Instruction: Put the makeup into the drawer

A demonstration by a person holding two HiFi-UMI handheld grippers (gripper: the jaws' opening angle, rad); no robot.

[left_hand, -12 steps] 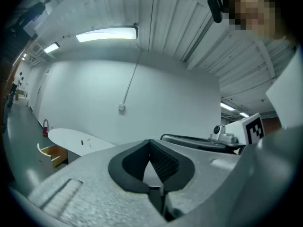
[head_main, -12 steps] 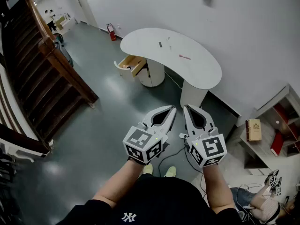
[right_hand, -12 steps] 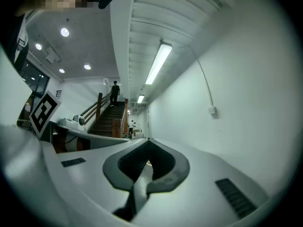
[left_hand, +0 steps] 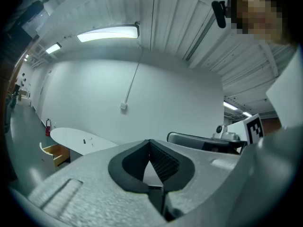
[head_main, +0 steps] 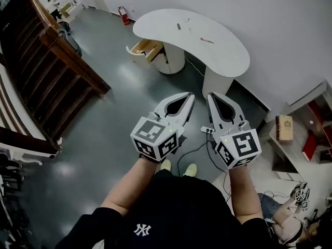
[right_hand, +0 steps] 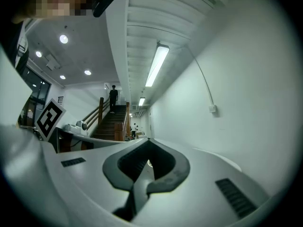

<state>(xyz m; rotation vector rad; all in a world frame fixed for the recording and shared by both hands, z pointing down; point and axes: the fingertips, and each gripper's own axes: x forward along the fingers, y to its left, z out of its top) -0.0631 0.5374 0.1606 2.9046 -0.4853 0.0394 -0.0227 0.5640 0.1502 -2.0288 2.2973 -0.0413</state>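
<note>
A white kidney-shaped table [head_main: 223,53] stands far ahead by the wall. On its top lie small makeup items: a dark one [head_main: 178,26], a pale one [head_main: 188,30] and a thin red one [head_main: 206,40]. A wooden drawer [head_main: 145,47] stands pulled open at the table's left pedestal; it also shows in the left gripper view as the drawer [left_hand: 56,153] under the table [left_hand: 80,140]. My left gripper [head_main: 190,95] and right gripper [head_main: 210,95] are held side by side over the floor, well short of the table. Both are shut and hold nothing.
A dark wooden staircase [head_main: 46,71] runs along the left. A low shelf with a book [head_main: 284,127] is at the right. A red fire extinguisher [head_main: 124,17] stands by the far wall. Cables [head_main: 199,148] lie on the grey floor below the grippers.
The table and drawer sit slightly higher in the head view, and both grippers have shifted a little. Both jaws stay shut.
</note>
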